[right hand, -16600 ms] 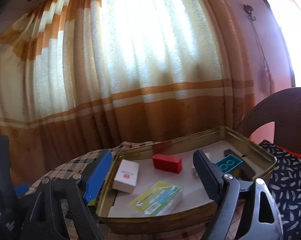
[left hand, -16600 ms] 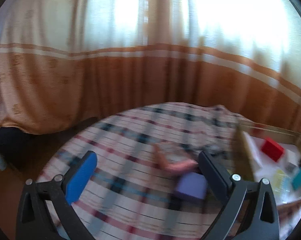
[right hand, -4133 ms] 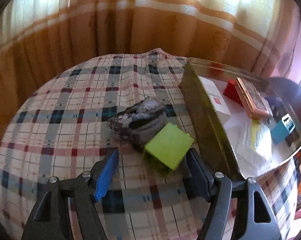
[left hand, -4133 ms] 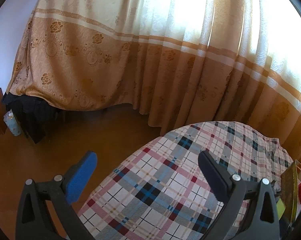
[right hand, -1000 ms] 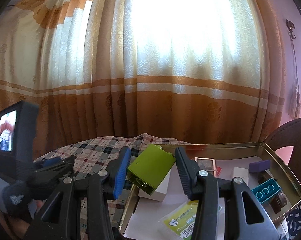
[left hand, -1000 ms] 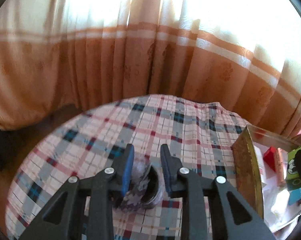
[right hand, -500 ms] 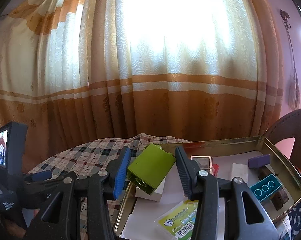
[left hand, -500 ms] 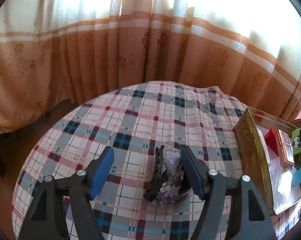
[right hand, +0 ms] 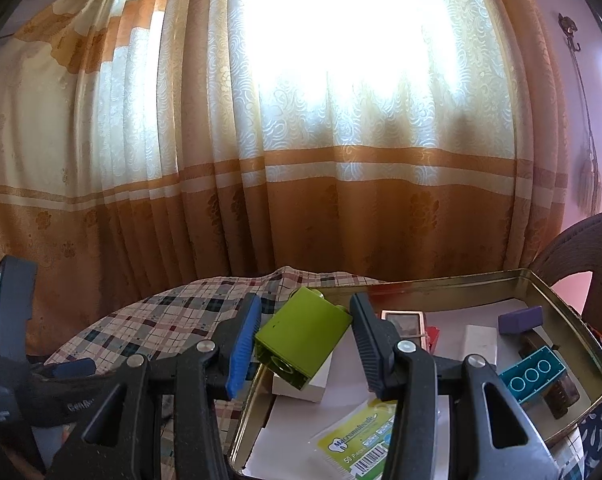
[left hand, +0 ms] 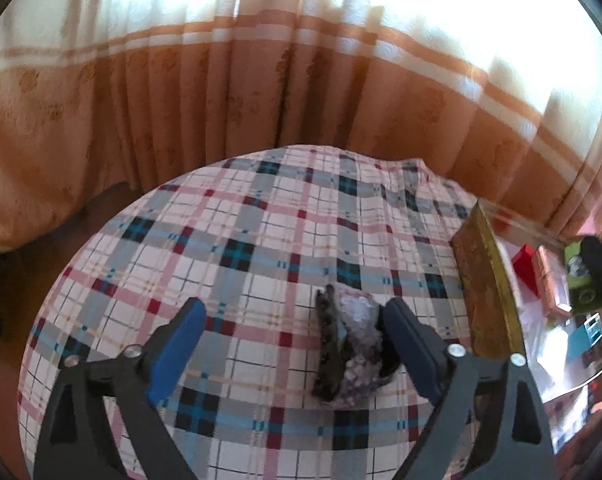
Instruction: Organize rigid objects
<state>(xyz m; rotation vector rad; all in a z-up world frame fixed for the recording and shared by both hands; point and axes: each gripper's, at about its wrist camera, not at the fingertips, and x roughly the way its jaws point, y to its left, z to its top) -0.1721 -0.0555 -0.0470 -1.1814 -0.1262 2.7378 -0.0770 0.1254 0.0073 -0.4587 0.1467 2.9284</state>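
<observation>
left claw: jaws opening wide over the tabletop; patterned cloth bundle lies between them, up against the right pad, not gripped
right claw: clenched on the green block; block tilted, held above the near-left corner of the gold tin
task thing: green block in the air over the tin's left rim, not yet down
risk 1: block sits skewed in my grip; if I let go here it may drop onto the white box under it and tumble, or clip the rim and fall outside onto the cloth
risk 2: tin is crowded; purple block, teal brick, framed tile, packet; a hard drop could knock them about
risk 3: left right-hand pad touches the bundle; pulling away may drag it
surface: round tabletop under a plaid cloth; tin at its right edge
room: orange-and-cream curtain, bright window behind; chair back at right
</observation>
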